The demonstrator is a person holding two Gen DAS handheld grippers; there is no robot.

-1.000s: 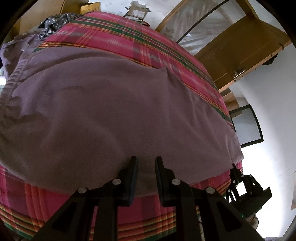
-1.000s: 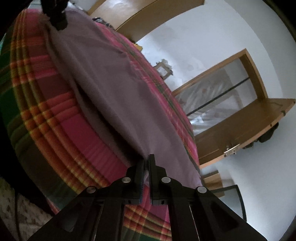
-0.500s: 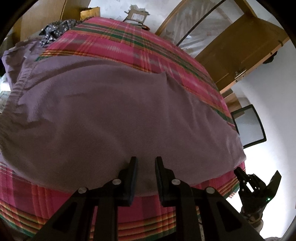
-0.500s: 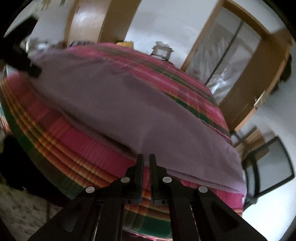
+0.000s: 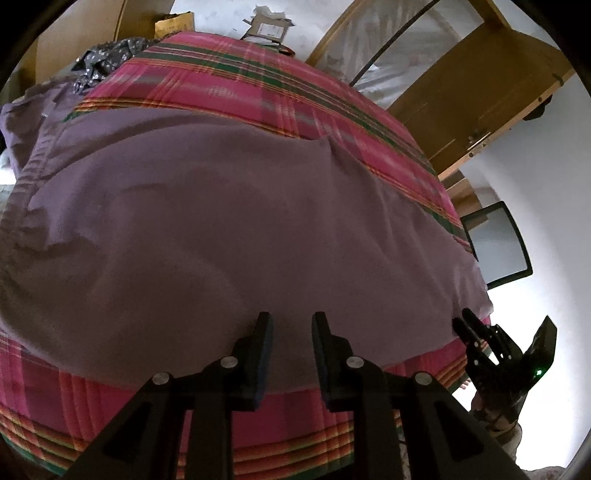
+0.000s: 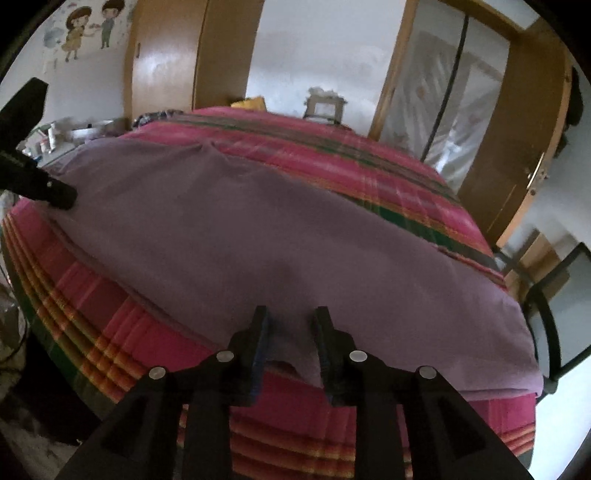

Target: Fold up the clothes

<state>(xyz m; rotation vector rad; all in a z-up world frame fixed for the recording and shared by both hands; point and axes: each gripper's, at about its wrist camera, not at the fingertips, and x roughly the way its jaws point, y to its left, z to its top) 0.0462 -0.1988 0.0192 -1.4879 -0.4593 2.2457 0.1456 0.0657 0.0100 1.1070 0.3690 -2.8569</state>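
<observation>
A purple garment [image 5: 240,221] lies spread flat across a pink plaid bedspread [image 5: 295,410]. My left gripper [image 5: 291,326] hovers over the garment's near edge. Its jaws are opening, with flat cloth below the gap and nothing pinched. In the right wrist view the left gripper [image 6: 55,192] rests at the garment's [image 6: 277,229] far left corner. My right gripper [image 6: 290,323] is at the near hem. Its jaws are opening too, and a loose bit of hem sags between the fingers [image 6: 258,332] without being pressed. From the left wrist view the right gripper [image 5: 476,339] is at the garment's right corner.
A dark patterned cloth [image 5: 107,61] lies at the bed's far left corner, with cardboard boxes [image 5: 267,26] behind it. Wooden wardrobe doors [image 6: 517,122] stand to the right. A black-framed chair [image 6: 554,306] sits close to the bed's right side. Small items clutter a surface [image 6: 70,133] at far left.
The right gripper has let go of the hem, rolled upright and drawn back a little, with its jaws now apart. The left gripper stays put with its gap slightly wider.
</observation>
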